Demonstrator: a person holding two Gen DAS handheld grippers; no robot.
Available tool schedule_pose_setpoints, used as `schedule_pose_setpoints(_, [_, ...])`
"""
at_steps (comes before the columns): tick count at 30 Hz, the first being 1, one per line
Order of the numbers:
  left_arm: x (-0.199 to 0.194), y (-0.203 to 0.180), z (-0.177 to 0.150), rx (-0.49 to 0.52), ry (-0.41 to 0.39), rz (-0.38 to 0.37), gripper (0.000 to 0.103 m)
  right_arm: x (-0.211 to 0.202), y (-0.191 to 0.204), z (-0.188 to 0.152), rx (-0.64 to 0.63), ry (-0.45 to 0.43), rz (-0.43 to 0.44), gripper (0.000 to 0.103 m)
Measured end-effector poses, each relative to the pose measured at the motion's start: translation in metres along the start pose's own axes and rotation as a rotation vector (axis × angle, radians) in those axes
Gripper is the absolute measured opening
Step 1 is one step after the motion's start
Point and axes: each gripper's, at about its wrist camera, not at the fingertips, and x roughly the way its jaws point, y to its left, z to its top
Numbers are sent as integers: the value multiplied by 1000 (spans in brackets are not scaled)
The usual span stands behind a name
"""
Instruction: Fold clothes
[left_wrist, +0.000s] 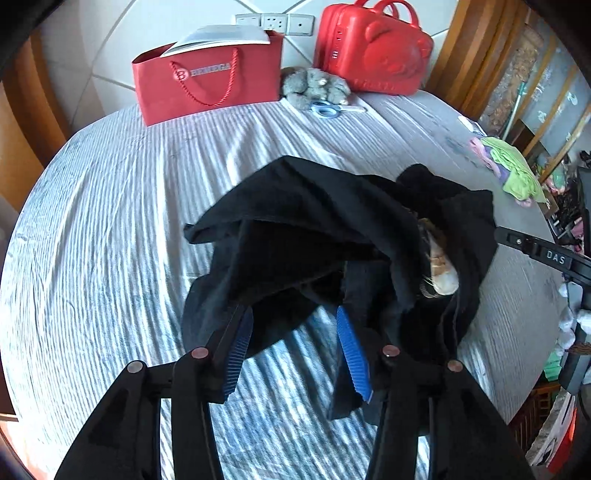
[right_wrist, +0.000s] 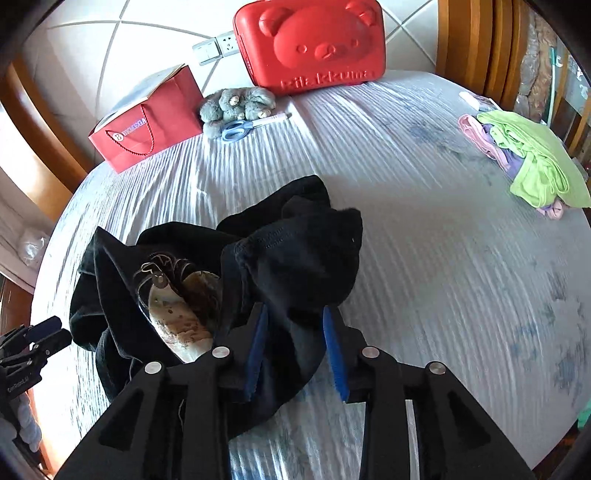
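Observation:
A crumpled black garment (left_wrist: 314, 221) with a pale print (left_wrist: 441, 266) lies bunched on the striped sheet (left_wrist: 110, 221). My left gripper (left_wrist: 291, 312) is open; its blue pads (left_wrist: 240, 350) stand wide apart and the near edge of the cloth drapes over the fingertips. In the right wrist view the same garment (right_wrist: 303, 258) is gathered up, its print (right_wrist: 181, 317) facing up on the left. My right gripper (right_wrist: 295, 310) is shut on a thick fold of it, black cloth filling the gap between the pads and hanging below. The left gripper's body (right_wrist: 37, 339) shows at the left edge.
At the back stand a red paper bag (left_wrist: 207, 81), a red bear-faced case (left_wrist: 369, 51), a grey plush toy (left_wrist: 317, 86) and blue-handled scissors (left_wrist: 325, 110). A pile of green and pink clothes (right_wrist: 532, 158) lies at the right edge. Wooden frames flank the sheet.

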Motion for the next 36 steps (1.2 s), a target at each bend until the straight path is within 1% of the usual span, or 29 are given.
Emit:
schedule_pose_setpoints(2, [2,-21,0,30,7,-21,52,-3,-5,-3,1,-7,9,32])
schedule_pose_setpoints(3, [4,-38,-4,42,14,-30,52,-3,-7,-5,-4,-7,9,32])
schedule_pose_setpoints(5, [8,-53,-19,61,35,-42,52,-2,-11,-7,-18,-1,9,32])
schedule_pose_setpoints(7, [16,-65,-30,57,64,-57,52,0,-15,-9,-31,7,8,33])
schedule_pose_setpoints(8, [19,-70,-36,52,78,-60,52,1,-17,-9,-41,12,11,40])
schedule_pose_setpoints(9, [24,-74,-41,44,92,-59,52,3,-19,-10,-50,17,15,51])
schedule_pose_setpoints(10, [30,-76,-45,35,107,-58,52,5,-22,-10,-60,21,19,55])
schedule_pose_setpoints(13, [45,-79,-57,2,149,-59,52,14,-23,-4,-84,26,44,56])
schedule_pose_setpoints(15, [56,-82,-64,-24,173,-62,51,24,-22,3,-90,28,56,60])
schedule_pose_setpoints(16, [60,-83,-65,-34,174,-66,47,30,-21,5,-96,35,62,60])
schedule_pose_setpoints(17, [63,-84,-67,-44,174,-70,38,37,-20,8,-100,47,74,61])
schedule_pose_setpoints(18, [66,-84,-67,-51,171,-63,34,45,-17,9,-107,69,83,60])
schedule_pose_setpoints(19, [68,-84,-67,-58,168,-54,25,53,-15,11,-115,90,89,57])
schedule_pose_setpoints(20, [68,-84,-65,-60,165,-53,13,58,-11,11,-134,107,78,32])
schedule_pose_setpoints(21, [67,-82,-63,-73,166,-61,10,63,-8,11,-151,121,69,9])
schedule_pose_setpoints(22, [64,-79,-59,-89,159,-73,9,61,-6,12,-159,112,71,9])
schedule_pose_setpoints(24, [47,-71,-49,-103,112,-76,8,48,-3,16,-170,76,83,8])
schedule_pose_setpoints(28, [-5,-47,-21,-120,-24,-50,7,-3,7,37,-179,-55,147,8])
schedule_pose_setpoints(33, [-77,-5,15,-146,-206,-16,7,-38,62,68,-242,-164,207,8])
schedule_pose_setpoints(36, [-102,34,31,-184,-266,13,7,-59,95,86,-280,-229,242,8])
